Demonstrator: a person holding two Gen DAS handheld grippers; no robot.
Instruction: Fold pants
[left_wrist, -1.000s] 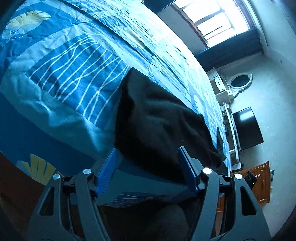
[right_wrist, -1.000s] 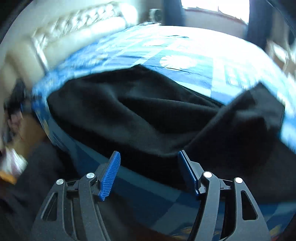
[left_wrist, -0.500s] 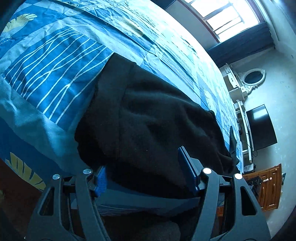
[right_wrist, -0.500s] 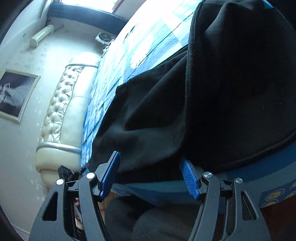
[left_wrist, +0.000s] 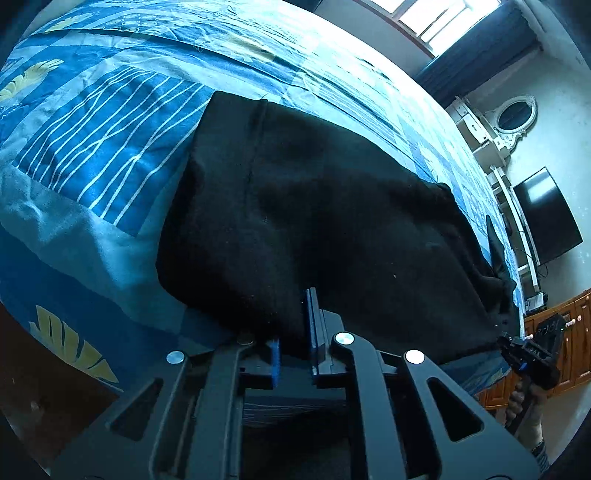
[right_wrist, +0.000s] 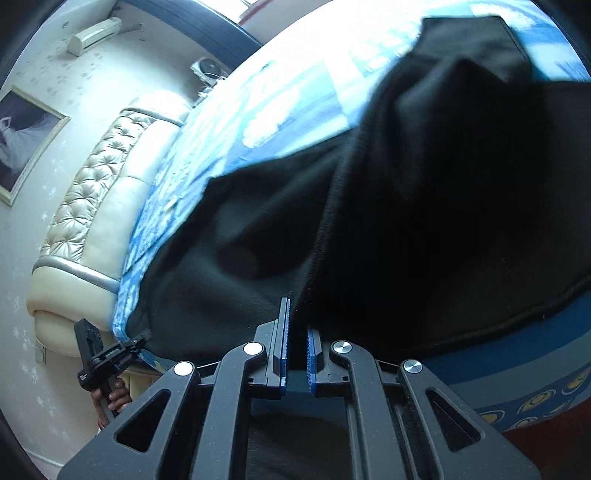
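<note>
Black pants (left_wrist: 332, 221) lie crumpled along the near edge of a bed with a blue patterned cover (left_wrist: 110, 122). My left gripper (left_wrist: 295, 332) is shut on the near edge of the pants, the cloth pinched between its blue pads. In the right wrist view the pants (right_wrist: 424, 221) fill most of the frame, partly lifted and bunched. My right gripper (right_wrist: 297, 332) is shut on their near edge too. Each gripper shows small in the other's view: the right one (left_wrist: 532, 358) at the far end, the left one (right_wrist: 107, 354) by the headboard.
A cream tufted headboard (right_wrist: 92, 206) stands at the bed's left end. A black television (left_wrist: 546, 218), a white dresser with an oval mirror (left_wrist: 513, 118) and a wooden cabinet (left_wrist: 565, 343) line the far wall. A window (left_wrist: 436, 18) is behind the bed.
Both grippers moved in on the pants' near edge and closed on it; a second ago both were open. The right end of the pants is now raised and bunched.
</note>
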